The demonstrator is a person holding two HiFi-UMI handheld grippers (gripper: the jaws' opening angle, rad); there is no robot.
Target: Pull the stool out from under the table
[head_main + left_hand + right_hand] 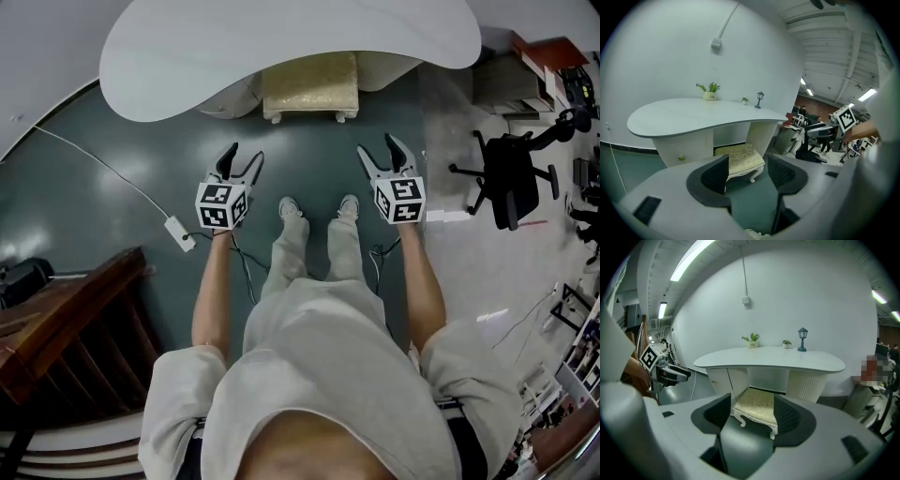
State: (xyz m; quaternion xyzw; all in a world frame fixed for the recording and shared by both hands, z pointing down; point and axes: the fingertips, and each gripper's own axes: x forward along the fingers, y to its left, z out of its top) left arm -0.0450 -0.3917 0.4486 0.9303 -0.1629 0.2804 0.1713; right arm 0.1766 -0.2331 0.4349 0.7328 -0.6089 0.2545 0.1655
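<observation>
Approach is judged in hand — the stool is tucked partly under the far table, apart from the left gripper and right gripper, both held wide and empty; its near edge must be reached.

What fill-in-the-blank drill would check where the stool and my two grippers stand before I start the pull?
1. The stool stands partly ____ the table.
2. The left gripper and the right gripper both have their jaws ____, short of the stool and holding nothing.
3. In the head view, the black office chair stands to the ____ of the stool.

Missing words: under; open; right
</observation>
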